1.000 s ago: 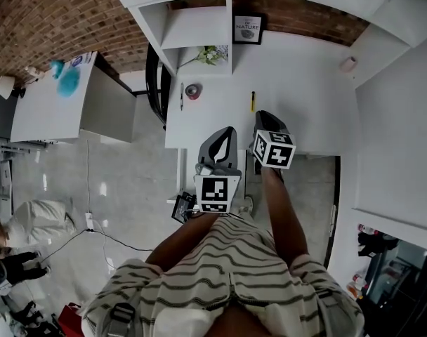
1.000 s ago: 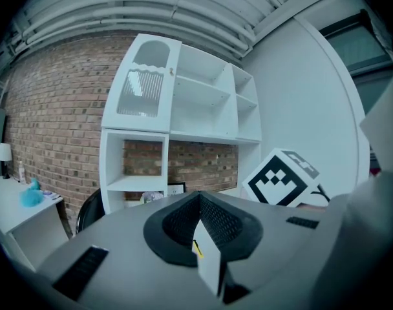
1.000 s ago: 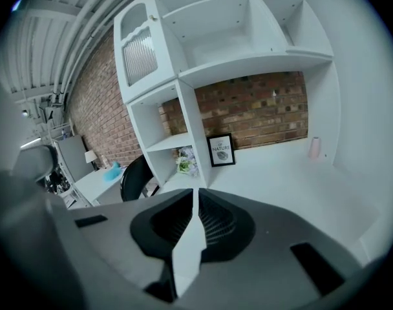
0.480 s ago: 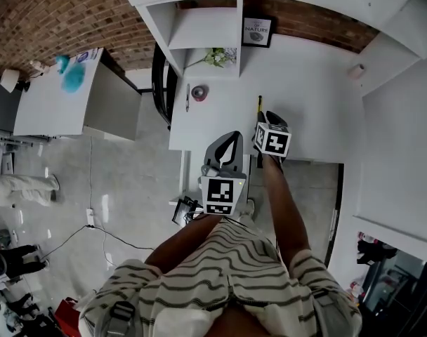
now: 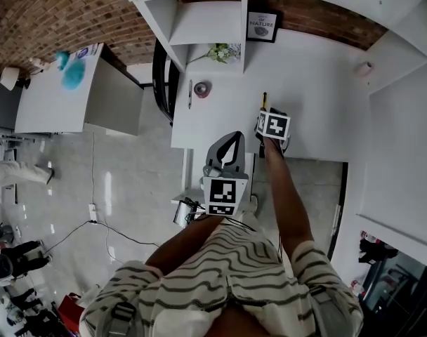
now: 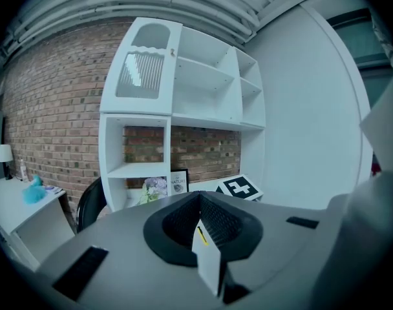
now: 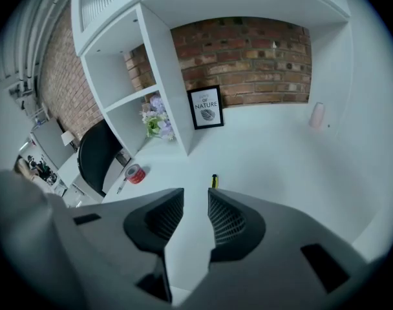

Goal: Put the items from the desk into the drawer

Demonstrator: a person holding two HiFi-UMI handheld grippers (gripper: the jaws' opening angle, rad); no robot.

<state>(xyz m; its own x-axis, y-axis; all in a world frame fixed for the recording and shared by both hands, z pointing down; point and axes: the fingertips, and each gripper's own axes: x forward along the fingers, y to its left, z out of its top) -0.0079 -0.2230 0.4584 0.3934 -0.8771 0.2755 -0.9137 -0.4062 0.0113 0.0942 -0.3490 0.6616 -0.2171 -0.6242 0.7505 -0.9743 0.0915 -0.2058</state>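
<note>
On the white desk (image 5: 319, 104) lie a yellow-and-black tool (image 5: 264, 100), a red tape roll (image 5: 201, 89) and a pen (image 5: 189, 94). My right gripper (image 5: 267, 114) hangs low over the desk with its marker cube above it. In the right gripper view it (image 7: 195, 196) is open; its jaws have just been opening and nothing is between them. The yellow-and-black tool (image 7: 214, 181) lies just beyond the tips, with the tape roll (image 7: 135, 173) further left. My left gripper (image 5: 232, 135) is over the desk's near edge, its tips (image 6: 200, 199) shut to a point and empty.
A white shelf unit (image 5: 199, 20) stands at the back with a flower bunch (image 5: 226, 52) and a framed picture (image 5: 262, 27). A small pink object (image 5: 366, 69) sits at the far right. A black chair (image 5: 161, 83) is left of the desk.
The right gripper has gone forward and down toward the yellow-and-black tool. The left gripper has stayed about where it was.
</note>
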